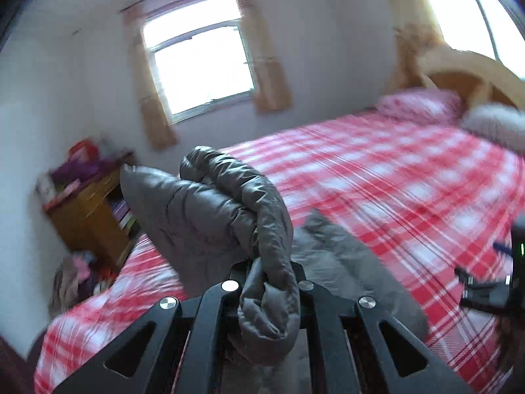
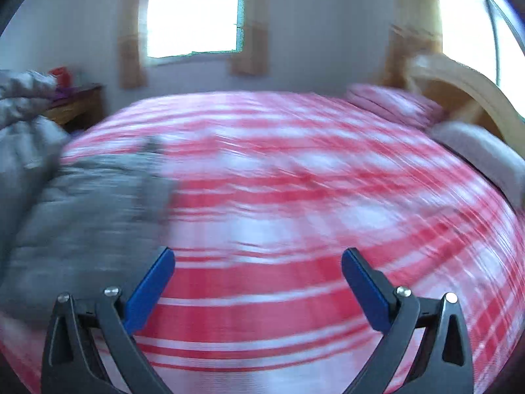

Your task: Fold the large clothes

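The left tool point(image 1: 269, 282) is clamped on a bunched fold of the grey padded jacket point(image 1: 210, 210), lifted above the bed point(image 1: 393, 177), while the right tool point(image 2: 258, 282) hangs over the bed with its blue fingers point(image 2: 151, 290) spread wide, holding nothing

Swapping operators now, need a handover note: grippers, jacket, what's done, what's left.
Left gripper: shut on a rolled edge of the grey padded jacket, lifted off the bed.
Right gripper: open, empty, over the checked bedspread, jacket to its left.
Jacket: partly raised, the rest bunched on the near-left part of the bed.
Done: no fold visible; views are motion-blurred.
Left: probably grab a second edge with the right, spread flat, fold.
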A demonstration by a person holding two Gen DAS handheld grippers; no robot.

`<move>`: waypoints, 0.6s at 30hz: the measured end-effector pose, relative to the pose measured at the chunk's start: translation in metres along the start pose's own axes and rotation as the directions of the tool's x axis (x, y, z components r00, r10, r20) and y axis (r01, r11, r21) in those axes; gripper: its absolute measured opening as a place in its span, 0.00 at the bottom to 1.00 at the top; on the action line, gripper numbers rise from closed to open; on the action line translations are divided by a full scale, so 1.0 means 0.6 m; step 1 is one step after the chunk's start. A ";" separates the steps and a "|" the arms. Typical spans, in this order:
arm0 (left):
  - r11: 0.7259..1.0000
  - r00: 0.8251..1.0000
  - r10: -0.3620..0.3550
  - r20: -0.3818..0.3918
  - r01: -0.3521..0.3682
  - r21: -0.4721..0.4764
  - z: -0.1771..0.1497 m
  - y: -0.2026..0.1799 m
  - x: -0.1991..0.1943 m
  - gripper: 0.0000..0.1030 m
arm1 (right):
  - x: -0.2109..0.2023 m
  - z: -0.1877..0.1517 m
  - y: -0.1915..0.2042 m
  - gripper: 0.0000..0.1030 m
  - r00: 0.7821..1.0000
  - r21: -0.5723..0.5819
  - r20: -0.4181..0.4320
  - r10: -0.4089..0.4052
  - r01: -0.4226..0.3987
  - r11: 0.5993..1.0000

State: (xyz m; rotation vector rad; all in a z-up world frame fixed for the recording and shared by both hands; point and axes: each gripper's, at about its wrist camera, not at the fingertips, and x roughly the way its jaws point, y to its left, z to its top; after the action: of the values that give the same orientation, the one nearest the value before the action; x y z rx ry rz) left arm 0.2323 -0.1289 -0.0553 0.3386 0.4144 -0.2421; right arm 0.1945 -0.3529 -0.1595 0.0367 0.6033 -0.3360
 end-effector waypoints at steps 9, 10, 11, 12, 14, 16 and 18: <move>0.941 0.994 -0.056 -0.093 0.084 0.329 -0.076 -0.218 0.087 0.05 | 0.054 -0.027 -0.135 1.00 0.985 0.204 -0.173 -0.024 0.060 0.977; 0.933 0.995 -0.048 -0.085 0.075 0.352 -0.083 -0.228 0.086 0.06 | 0.053 -0.028 -0.132 1.00 0.985 0.197 -0.169 -0.024 0.058 0.979; 0.927 0.996 -0.042 -0.075 0.067 0.369 -0.089 -0.231 0.084 0.07 | 0.057 -0.028 -0.126 1.00 0.985 0.188 -0.169 -0.022 0.054 0.981; 0.923 0.997 -0.034 -0.069 0.058 0.380 -0.090 -0.234 0.084 0.09 | 0.057 -0.029 -0.125 1.00 0.985 0.181 -0.171 -0.018 0.050 0.982; 0.914 0.998 -0.015 -0.063 0.039 0.404 -0.087 -0.236 0.076 0.11 | 0.052 -0.031 -0.123 1.00 0.985 0.179 -0.174 -0.018 0.050 0.983; 0.903 0.999 0.013 -0.034 0.003 0.429 -0.080 -0.237 0.058 0.15 | 0.049 -0.033 -0.122 1.00 0.984 0.178 -0.177 -0.017 0.049 0.983; 0.902 1.000 0.008 -0.005 -0.006 0.431 -0.070 -0.237 0.032 0.27 | 0.053 -0.030 -0.124 1.00 0.984 0.179 -0.180 -0.014 0.046 0.983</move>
State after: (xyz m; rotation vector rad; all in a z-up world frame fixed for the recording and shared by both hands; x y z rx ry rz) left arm 0.1926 -0.2470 -0.1382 0.7776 0.3632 -0.3264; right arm 0.1852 -0.4304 -0.1875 0.2360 0.7492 -0.4195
